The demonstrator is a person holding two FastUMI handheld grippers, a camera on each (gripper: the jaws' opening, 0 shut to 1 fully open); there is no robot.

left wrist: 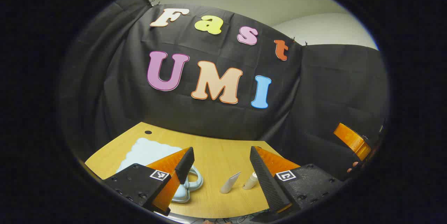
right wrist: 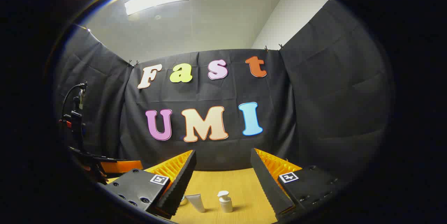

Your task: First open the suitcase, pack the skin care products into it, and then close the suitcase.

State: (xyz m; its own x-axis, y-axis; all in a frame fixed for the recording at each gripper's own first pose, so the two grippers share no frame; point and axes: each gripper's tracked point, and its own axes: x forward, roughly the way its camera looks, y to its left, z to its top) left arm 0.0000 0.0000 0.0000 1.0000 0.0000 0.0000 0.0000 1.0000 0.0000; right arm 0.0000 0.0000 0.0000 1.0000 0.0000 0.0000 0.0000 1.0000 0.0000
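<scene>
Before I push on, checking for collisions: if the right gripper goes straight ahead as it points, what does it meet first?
Probably nothing nearby: the open right gripper aims above the table at the booth's black cloth wall. The pump bottle and tube sit lower.

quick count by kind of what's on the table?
Suitcase, light blue, closed: 1
Squeeze tube, white: 1
Pump bottle, white: 1
Total: 3
</scene>
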